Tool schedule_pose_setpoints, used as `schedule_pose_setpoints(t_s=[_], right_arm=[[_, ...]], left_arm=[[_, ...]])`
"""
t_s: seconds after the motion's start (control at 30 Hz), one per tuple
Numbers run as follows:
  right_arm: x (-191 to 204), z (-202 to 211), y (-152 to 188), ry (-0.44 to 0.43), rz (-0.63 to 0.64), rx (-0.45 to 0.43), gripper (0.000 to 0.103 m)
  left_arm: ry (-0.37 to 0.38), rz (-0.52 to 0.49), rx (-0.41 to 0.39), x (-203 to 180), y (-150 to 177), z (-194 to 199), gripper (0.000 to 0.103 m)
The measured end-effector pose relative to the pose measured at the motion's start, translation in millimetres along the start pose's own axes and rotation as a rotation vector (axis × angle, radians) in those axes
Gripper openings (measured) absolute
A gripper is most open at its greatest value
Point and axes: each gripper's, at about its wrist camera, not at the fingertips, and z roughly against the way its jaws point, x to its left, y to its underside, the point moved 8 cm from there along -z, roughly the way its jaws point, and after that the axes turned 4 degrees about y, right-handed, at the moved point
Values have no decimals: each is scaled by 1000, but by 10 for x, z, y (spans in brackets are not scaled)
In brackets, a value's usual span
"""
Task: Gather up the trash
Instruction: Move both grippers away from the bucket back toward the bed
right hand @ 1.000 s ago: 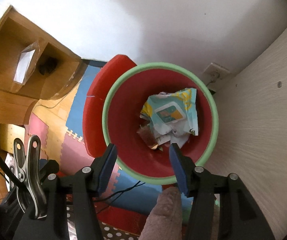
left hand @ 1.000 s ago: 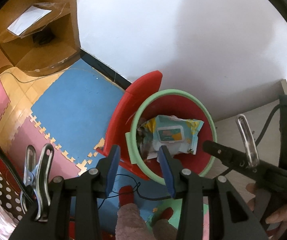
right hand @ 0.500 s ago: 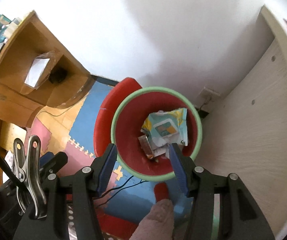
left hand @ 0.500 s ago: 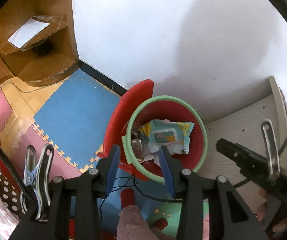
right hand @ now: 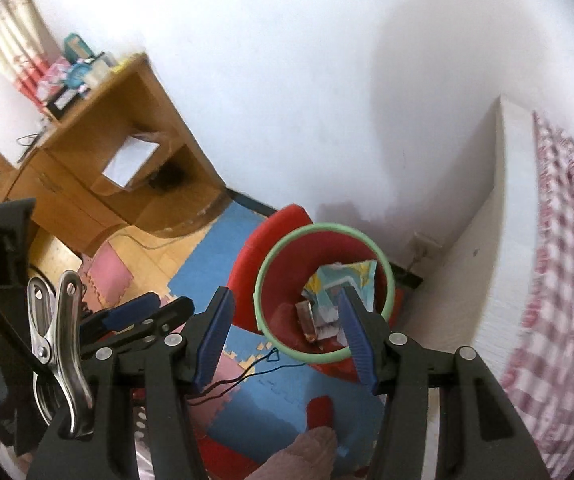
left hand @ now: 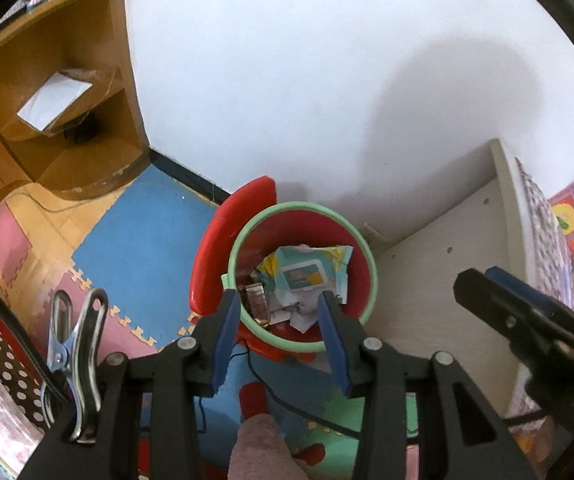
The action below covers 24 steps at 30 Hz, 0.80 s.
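Below both grippers, on the foam floor mat, stands a red trash bin with a green rim, its red lid tipped open toward the wall. Inside already lies the trash: a blue and yellow wipes pack on top, with crumpled wrappers beside it. Left gripper: jaws partly apart, nothing between the blue pads, only the bin far beneath. Right gripper: jaws somewhat wider apart, also with nothing held.

Judged from this, deposit looks done; step in hand is probably to pull away from the bin and look for the next piece. Better to lift straight, away from the rim and the upright lid, so as not to knock the bin over. Careful also with the thin black cable on the mat near the bin base, and with the white cabinet side close at the right. Keep the jaws apart for the next pick. Whether more trash remains on the floor, cannot tell.
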Motion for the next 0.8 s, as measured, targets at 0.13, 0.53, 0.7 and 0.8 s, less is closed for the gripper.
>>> schedule_pose_setpoints(t_s=[0.13,0.53,0.7,0.8], right_arm=[[-50,340,48,-31,19,-53,55],[-448,1289,383,-77,15,-162,55],[-698,1569,564,-74,-25,-189,55],[-894,1761,693,-60,-62,-208,55]], left_arm=[[-2,-23,-20,-164,69,175,42],[22,-107,-53,-847,370,712,42],[56,-166,-54,-1234,560,919,42],[68,-207,-52,-1475,693,1005,42]])
